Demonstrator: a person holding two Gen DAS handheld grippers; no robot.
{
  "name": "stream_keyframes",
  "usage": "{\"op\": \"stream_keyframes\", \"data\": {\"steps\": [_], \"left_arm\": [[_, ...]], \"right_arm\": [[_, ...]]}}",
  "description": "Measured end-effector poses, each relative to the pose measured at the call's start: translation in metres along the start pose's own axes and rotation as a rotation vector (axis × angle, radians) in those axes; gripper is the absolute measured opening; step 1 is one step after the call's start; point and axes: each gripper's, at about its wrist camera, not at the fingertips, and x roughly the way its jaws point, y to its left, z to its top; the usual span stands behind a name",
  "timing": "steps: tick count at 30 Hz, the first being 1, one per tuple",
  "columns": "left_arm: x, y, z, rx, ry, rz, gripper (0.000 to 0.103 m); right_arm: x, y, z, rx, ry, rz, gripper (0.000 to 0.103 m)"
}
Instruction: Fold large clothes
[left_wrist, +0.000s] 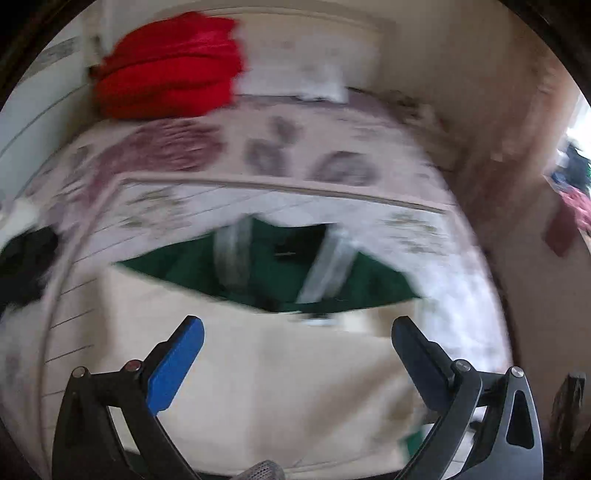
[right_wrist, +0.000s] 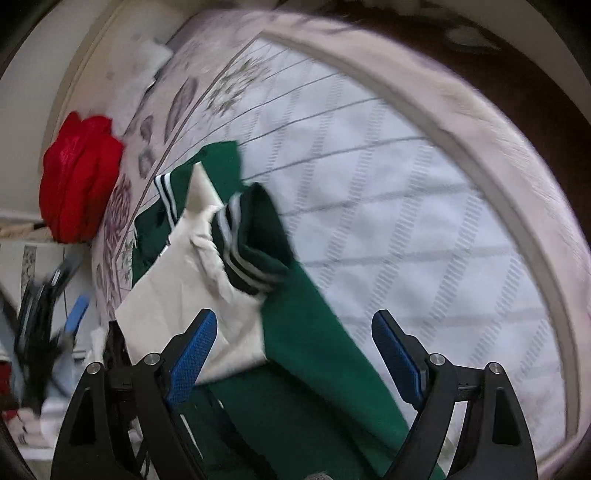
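Note:
A green and cream jacket (left_wrist: 258, 387) lies on the bed, its cream side up in the left wrist view, with the green collar part (left_wrist: 273, 269) and striped trim beyond it. My left gripper (left_wrist: 295, 332) is open and empty just above the cream fabric. In the right wrist view the jacket (right_wrist: 310, 354) shows green body, a cream panel (right_wrist: 177, 291) and a striped cuff (right_wrist: 243, 254) bunched on top. My right gripper (right_wrist: 295, 332) is open and empty over the green fabric.
The bed has a white quilted cover (right_wrist: 424, 221) with a floral border (left_wrist: 184, 147). A red folded garment (left_wrist: 170, 70) lies near the head of the bed, also in the right wrist view (right_wrist: 79, 177). A white pillow (left_wrist: 295, 74) lies beside it. Dark clutter (right_wrist: 40, 314) sits off the bed's side.

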Motion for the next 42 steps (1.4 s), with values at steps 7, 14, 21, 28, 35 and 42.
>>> {"op": "stream_keyframes", "data": {"steps": [7, 14, 21, 28, 35, 42], "left_arm": [[0.022, 0.115, -0.032, -0.105, 0.139, 0.200, 0.103], [-0.013, 0.149, -0.063, -0.158, 0.184, 0.210, 0.103], [-0.086, 0.167, -0.126, -0.204, 0.253, 0.243, 0.103], [-0.084, 0.196, -0.200, -0.183, 0.380, 0.342, 0.103], [-0.050, 0.223, -0.223, -0.180, 0.417, 0.343, 0.103], [-0.045, 0.233, -0.223, -0.213, 0.436, 0.291, 0.103]], "right_arm": [[0.041, 0.073, 0.022, -0.259, -0.108, -0.116, 0.018], [0.051, 0.062, 0.014, -0.176, 0.029, -0.276, 0.034], [0.025, 0.122, -0.115, -0.232, 0.211, 0.041, 0.055], [0.158, 0.193, -0.185, -0.302, 0.415, 0.093, 0.055], [0.159, 0.158, -0.181, -0.125, 0.224, -0.050, 0.005], [0.131, 0.117, -0.185, -0.013, 0.283, -0.013, 0.013]]}}
